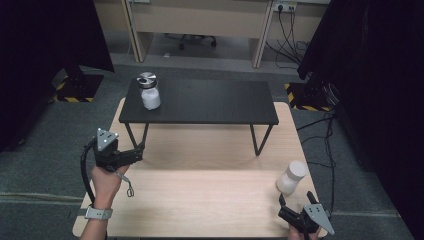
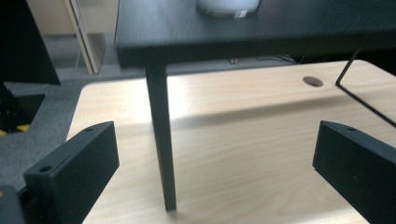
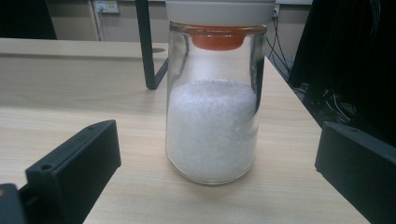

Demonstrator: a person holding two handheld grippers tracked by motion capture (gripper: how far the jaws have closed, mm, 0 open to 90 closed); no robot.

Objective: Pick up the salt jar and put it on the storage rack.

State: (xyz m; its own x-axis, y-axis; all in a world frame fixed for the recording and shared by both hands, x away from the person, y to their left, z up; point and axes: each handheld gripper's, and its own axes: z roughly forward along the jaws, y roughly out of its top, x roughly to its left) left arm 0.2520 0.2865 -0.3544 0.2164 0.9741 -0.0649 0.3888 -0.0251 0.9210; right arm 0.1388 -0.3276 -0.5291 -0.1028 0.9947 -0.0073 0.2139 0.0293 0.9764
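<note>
A glass jar of white grains with a white lid (image 1: 291,177) stands upright on the wooden table near its right edge. In the right gripper view this jar (image 3: 212,130) stands just ahead of the wide-apart jaws, with an orange stopper under the lid. My right gripper (image 1: 296,204) is open just short of it, at the table's front right. A second jar with a metal lid (image 1: 149,90) stands on the left end of the black raised shelf (image 1: 215,102). My left gripper (image 1: 139,152) is open, facing the shelf's front left leg (image 2: 161,140).
The black shelf stands on thin metal legs across the back half of the wooden table (image 1: 210,195). A round cable hole (image 2: 312,81) is in the tabletop under the shelf. Cables trail on the floor to the right (image 1: 327,145).
</note>
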